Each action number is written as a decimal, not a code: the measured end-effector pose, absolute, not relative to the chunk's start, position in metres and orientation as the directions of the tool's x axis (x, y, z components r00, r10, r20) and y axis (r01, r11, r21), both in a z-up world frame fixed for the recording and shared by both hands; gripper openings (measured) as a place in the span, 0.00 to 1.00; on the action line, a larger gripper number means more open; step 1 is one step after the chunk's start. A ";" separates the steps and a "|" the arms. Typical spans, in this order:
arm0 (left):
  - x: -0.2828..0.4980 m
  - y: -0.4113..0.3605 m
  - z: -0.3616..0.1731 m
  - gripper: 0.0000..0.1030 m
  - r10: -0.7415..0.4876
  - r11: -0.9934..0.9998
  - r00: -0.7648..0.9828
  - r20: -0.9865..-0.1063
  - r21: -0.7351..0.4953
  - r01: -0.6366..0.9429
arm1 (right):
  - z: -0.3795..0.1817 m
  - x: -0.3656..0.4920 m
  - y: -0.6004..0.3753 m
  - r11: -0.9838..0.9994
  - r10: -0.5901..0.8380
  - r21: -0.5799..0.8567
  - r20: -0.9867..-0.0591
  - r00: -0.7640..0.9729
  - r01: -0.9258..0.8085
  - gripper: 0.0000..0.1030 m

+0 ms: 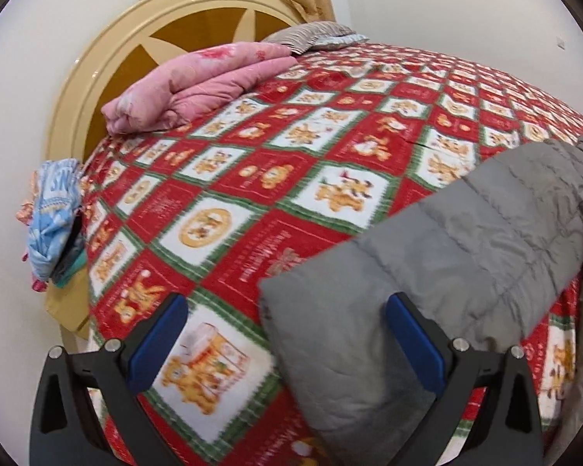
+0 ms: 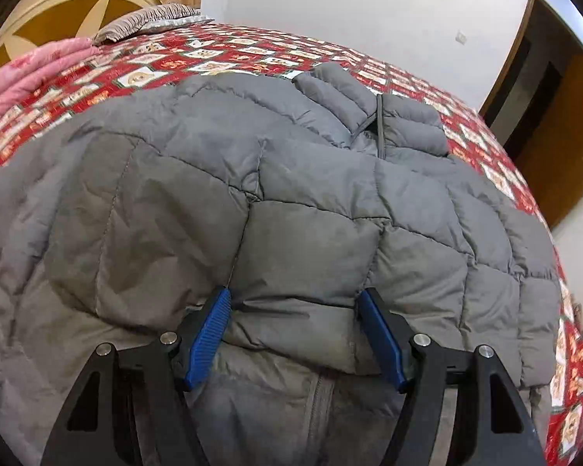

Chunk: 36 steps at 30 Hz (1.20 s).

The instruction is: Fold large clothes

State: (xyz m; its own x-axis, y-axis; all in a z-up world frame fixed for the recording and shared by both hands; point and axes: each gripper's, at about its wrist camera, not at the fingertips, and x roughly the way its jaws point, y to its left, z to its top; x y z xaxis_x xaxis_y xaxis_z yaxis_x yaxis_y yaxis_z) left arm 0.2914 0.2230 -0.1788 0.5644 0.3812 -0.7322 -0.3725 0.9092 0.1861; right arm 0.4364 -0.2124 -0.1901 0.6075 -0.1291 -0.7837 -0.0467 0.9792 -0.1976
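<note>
A large grey quilted puffer jacket [image 2: 291, 194] lies spread on the bed, collar [image 2: 369, 116] at the far side. In the left wrist view its sleeve [image 1: 427, 272] lies across the red blanket, its cuff end between the blue pads. My left gripper [image 1: 287, 306] is open around the sleeve end. My right gripper [image 2: 293, 295] is open, its blue pads [image 2: 210, 334] pressed into a fold of the jacket body above the zipper [image 2: 322, 400], fabric bulging between them.
The bed is covered by a red, white and green patterned blanket [image 1: 252, 178]. A folded pink quilt [image 1: 198, 81] and a striped pillow [image 1: 311, 35] lie by the round headboard [image 1: 109, 62]. Bundled clothes [image 1: 54, 225] sit at the bed's left edge. A brown door [image 2: 555, 116] is at right.
</note>
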 end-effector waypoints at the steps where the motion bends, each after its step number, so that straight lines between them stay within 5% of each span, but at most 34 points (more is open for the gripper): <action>1: 0.291 0.220 -0.180 1.00 0.377 0.911 0.564 -0.735 0.186 -0.367 | -0.186 0.432 -0.215 0.982 -0.119 -0.184 -0.785 0.608 -0.047 0.67; 9: 0.304 0.202 -0.196 0.97 0.318 0.937 0.553 -0.770 0.166 -0.309 | -0.165 0.356 -0.221 0.969 -0.096 -0.221 -0.741 0.664 -0.108 0.67; 12: 0.313 0.198 -0.203 0.70 0.294 0.943 0.540 -0.788 0.147 -0.299 | -0.163 0.336 -0.231 0.971 -0.097 -0.219 -0.730 0.677 -0.096 0.67; 13: 0.313 0.197 -0.201 0.41 0.276 0.949 0.548 -0.790 0.133 -0.286 | -0.161 0.329 -0.236 0.975 -0.090 -0.205 -0.725 0.683 -0.089 0.67; 14: 0.314 0.196 -0.198 0.28 0.259 0.954 0.553 -0.792 0.121 -0.274 | -0.159 0.323 -0.240 0.977 -0.086 -0.196 -0.721 0.688 -0.082 0.67; 16: 0.314 0.194 -0.183 0.18 0.270 0.953 0.568 -0.778 0.133 -0.271 | -0.154 0.316 -0.247 0.979 -0.092 -0.194 -0.709 0.699 -0.067 0.67; 27: 0.347 0.141 -0.064 0.15 0.432 0.900 0.724 -0.537 0.316 -0.302 | -0.140 0.292 -0.304 0.989 -0.134 -0.133 -0.665 0.734 0.059 0.67; 36: 0.368 -0.011 -0.034 0.15 0.248 0.939 0.844 -0.475 0.331 -0.090 | -0.143 0.281 -0.340 0.987 -0.161 -0.088 -0.660 0.734 0.137 0.67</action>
State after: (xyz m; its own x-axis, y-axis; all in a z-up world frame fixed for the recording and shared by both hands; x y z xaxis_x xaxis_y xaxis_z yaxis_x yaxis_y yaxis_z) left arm 0.3677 -0.0114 -0.0340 0.8445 0.2482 -0.4746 -0.0899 0.9393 0.3311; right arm 0.2806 -0.3398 -0.1427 0.7339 -0.1611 -0.6599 0.1374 0.9866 -0.0881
